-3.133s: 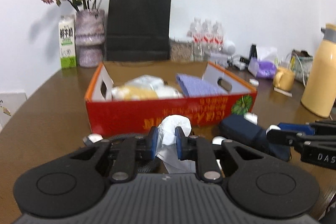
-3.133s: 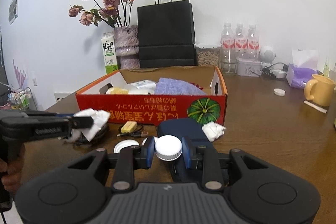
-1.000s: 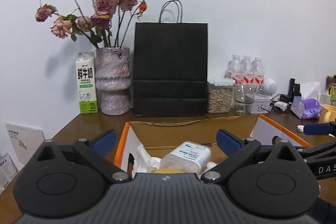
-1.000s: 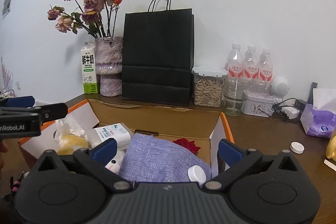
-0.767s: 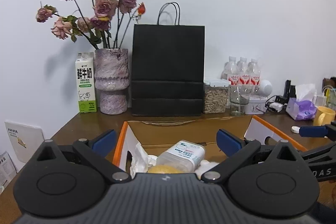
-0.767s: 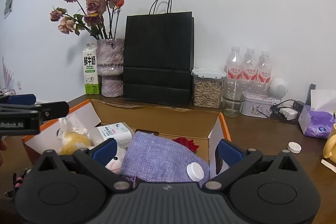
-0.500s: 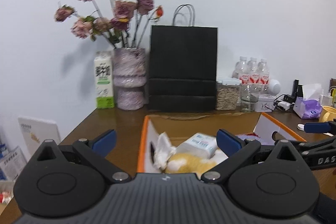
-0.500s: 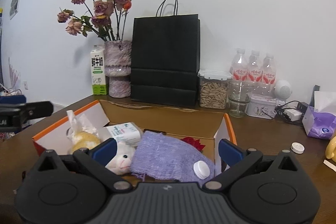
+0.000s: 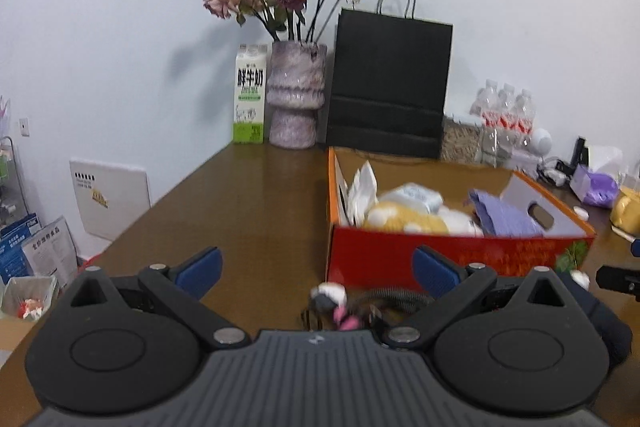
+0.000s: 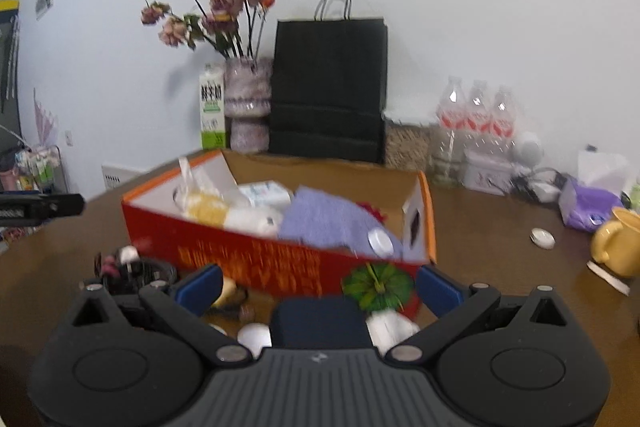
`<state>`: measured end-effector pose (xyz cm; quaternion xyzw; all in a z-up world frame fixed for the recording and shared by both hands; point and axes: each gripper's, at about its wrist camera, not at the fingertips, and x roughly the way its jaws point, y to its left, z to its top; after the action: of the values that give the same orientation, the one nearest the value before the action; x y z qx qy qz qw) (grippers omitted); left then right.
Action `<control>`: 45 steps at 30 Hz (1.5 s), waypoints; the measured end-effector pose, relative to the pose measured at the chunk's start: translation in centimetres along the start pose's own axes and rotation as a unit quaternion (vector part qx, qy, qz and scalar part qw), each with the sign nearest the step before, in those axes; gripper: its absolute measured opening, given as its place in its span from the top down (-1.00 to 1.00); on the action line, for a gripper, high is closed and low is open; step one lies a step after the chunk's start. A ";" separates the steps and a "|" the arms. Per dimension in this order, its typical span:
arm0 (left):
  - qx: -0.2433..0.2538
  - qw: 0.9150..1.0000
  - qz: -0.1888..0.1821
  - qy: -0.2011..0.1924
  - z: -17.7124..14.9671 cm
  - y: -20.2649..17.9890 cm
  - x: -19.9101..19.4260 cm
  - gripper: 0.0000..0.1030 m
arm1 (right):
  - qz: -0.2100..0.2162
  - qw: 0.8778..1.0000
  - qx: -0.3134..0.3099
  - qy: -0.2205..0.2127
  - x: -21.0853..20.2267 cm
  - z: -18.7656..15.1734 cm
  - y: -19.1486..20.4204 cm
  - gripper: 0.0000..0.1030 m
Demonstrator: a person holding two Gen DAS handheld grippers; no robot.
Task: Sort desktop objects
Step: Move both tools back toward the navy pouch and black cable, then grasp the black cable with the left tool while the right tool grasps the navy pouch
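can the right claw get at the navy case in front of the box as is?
Probably yes. The right claw is open and empty, with the navy case lying directly between its fingers on the table, in front of the red box. Only a white cap sits beside it.

Ahead and left of the tool, the milk carton (image 9: 249, 95) is showing "鲜牛奶" down its white face, while the red box (image 9: 440, 259) lettering is blurring beyond reading.

One red box (image 10: 256, 259); three water bottles (image 10: 476, 115); one black bag (image 10: 330, 87).
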<state>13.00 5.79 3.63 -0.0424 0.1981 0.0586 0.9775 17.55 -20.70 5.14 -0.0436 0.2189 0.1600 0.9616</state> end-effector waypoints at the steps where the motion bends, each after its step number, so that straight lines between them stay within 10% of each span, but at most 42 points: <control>1: 0.004 1.000 0.001 0.004 -0.4 0.0 -0.2 -1.00 | -0.003 1.000 0.003 0.006 -0.2 -0.4 -0.1 -1.00; 28: 0.059 0.996 -0.040 0.048 -2.3 -4.2 2.4 -0.99 | -0.015 0.996 0.028 0.084 2.2 -4.5 -1.0 -1.00; 38: 0.099 0.990 -0.059 0.076 -1.9 -6.5 4.8 -0.19 | -0.001 0.994 0.030 0.107 4.4 -4.1 -1.4 -0.98; 45: 0.088 0.989 -0.050 0.113 -2.2 -6.3 6.9 -0.15 | 0.024 0.990 0.065 0.121 5.4 -4.0 -2.8 -0.87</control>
<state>19.29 -0.01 -0.73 0.0271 0.3088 -0.0133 0.9507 21.44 -22.37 -0.75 0.0056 0.3446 0.1622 0.9246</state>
